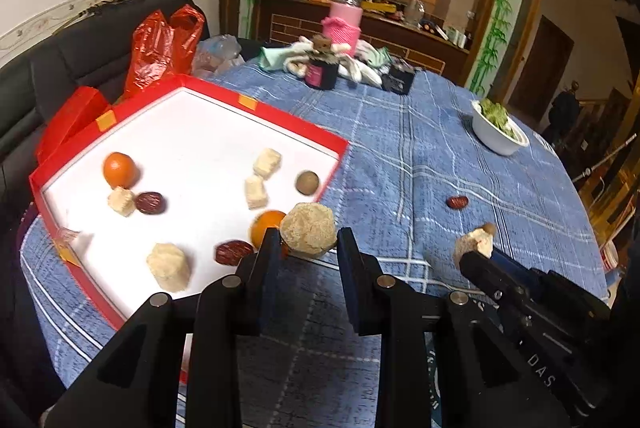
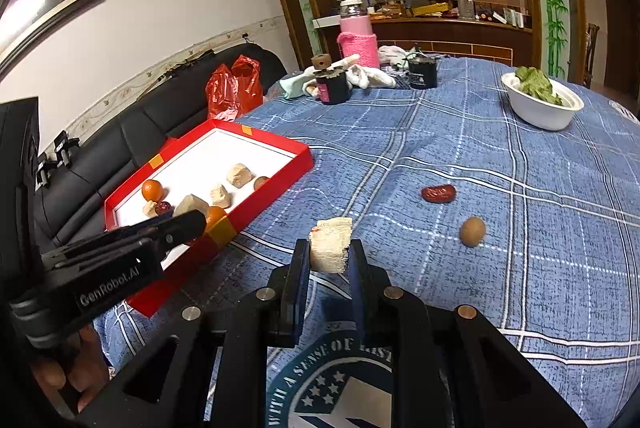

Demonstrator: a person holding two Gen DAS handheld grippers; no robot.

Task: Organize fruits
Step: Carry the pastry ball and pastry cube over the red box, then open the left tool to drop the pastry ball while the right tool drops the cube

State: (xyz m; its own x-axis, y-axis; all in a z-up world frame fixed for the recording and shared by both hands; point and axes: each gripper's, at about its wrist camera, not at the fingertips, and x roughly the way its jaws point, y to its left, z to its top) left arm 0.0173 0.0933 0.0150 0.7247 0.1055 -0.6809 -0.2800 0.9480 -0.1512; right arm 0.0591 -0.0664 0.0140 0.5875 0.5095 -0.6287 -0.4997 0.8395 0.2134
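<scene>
One orange (image 1: 266, 228) sits half-hidden behind the left tool's (image 1: 308, 248) beige chunk (image 1: 309, 231).

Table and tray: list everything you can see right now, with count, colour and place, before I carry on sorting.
tray: one, red rim, white floor, left on the table
oranges: two, orange, in the tray
dates: two in the tray, dark red; one more on the cloth
beige chunks: four loose in the tray
brown ball: one, by the tray's right rim; another on the cloth
bowl: one, white, holding greens, far right
dark jars: two, far end
pink bottle: one, far end
red bag: one, on the black sofa
tablecloth: blue plaid
left gripper: jaws closed on a beige chunk
right gripper: jaws closed on a pale chunk
</scene>
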